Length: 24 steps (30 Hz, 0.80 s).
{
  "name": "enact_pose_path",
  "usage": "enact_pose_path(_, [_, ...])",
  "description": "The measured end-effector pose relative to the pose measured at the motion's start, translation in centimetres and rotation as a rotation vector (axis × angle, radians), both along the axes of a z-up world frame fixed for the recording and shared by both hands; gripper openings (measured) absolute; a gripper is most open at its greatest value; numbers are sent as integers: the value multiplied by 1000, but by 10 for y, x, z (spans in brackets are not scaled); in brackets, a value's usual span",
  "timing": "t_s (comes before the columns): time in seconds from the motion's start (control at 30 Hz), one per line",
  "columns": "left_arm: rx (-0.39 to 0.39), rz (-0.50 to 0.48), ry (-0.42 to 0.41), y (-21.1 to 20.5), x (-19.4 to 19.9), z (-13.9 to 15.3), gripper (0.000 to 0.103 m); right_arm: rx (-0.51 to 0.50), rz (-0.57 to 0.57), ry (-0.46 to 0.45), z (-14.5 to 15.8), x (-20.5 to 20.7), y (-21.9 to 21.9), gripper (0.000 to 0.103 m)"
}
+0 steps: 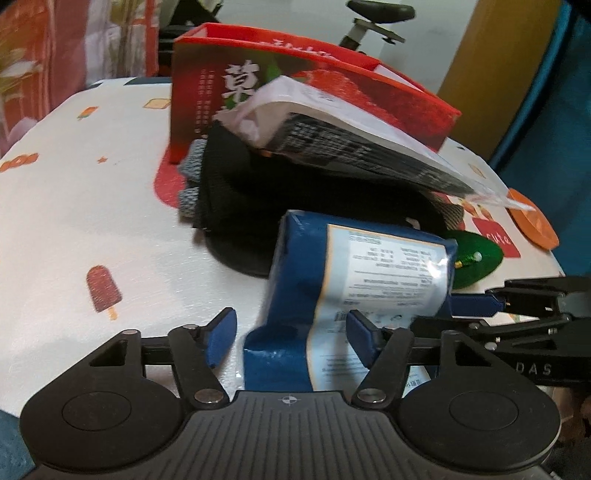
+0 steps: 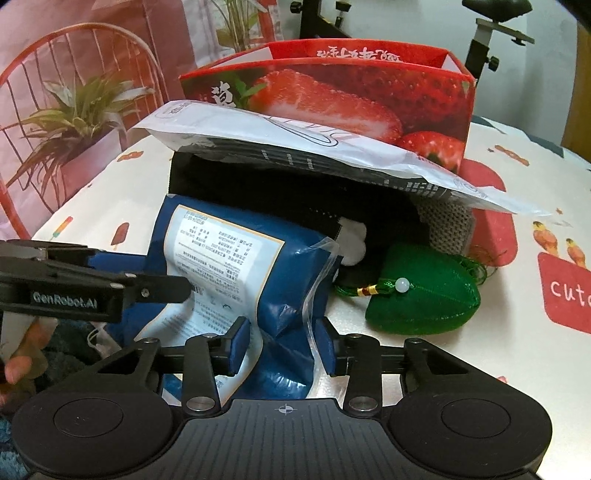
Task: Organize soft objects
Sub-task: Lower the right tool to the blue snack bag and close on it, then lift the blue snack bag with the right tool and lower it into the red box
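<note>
Red chair (image 2: 74, 122), floral curtain (image 2: 147, 29) behind.

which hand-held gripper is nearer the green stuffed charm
Right. The right hand-held gripper sits at the end of the blue packet next to the green stuffed charm; the left hand-held gripper is at the packet's far end, with the packet between it and the charm.

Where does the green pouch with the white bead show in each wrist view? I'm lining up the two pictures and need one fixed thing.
Left wrist: the green pouch lies right of centre, partly hidden behind the blue packet.
Right wrist: the green pouch lies right of centre, in full view on the table, right of the blue packet.
Shared landmark: the red strawberry box at the back.
</note>
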State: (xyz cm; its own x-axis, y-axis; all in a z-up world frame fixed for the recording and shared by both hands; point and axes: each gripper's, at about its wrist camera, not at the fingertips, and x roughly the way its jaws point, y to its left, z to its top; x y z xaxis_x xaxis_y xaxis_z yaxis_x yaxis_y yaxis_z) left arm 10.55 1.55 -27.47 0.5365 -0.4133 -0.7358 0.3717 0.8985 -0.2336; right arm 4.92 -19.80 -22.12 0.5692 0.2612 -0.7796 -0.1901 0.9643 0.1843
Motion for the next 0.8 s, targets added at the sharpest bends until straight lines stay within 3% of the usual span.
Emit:
enact_pose_path(0.2, [13, -40, -18, -7, -2, -1, 65, 12, -24, -13, -4, 3, 0, 35])
enact_pose_path(0.27, [13, -45, -23, -9, -2, -1, 54, 5, -17, -19, -3, 3, 2, 32])
enact_pose_path(0.3, [14, -48, -25, -9, -2, -1, 43, 2, -15, -23, -2, 2, 2, 28])
enact_pose_path(0.4, [13, -58, -28, -9, -4, -1, 30, -3, -21, -36, 1, 0, 1, 23])
enact_pose_path(0.57, [-44, -50, 2, -2, -2, -2, 30, 3, -5, -59, 8, -7, 0, 20])
enact_pose_path(0.8, [-27, -57, -45, -4, -14, 15, 30, -17, 15, -136, 27, -21, 2, 19])
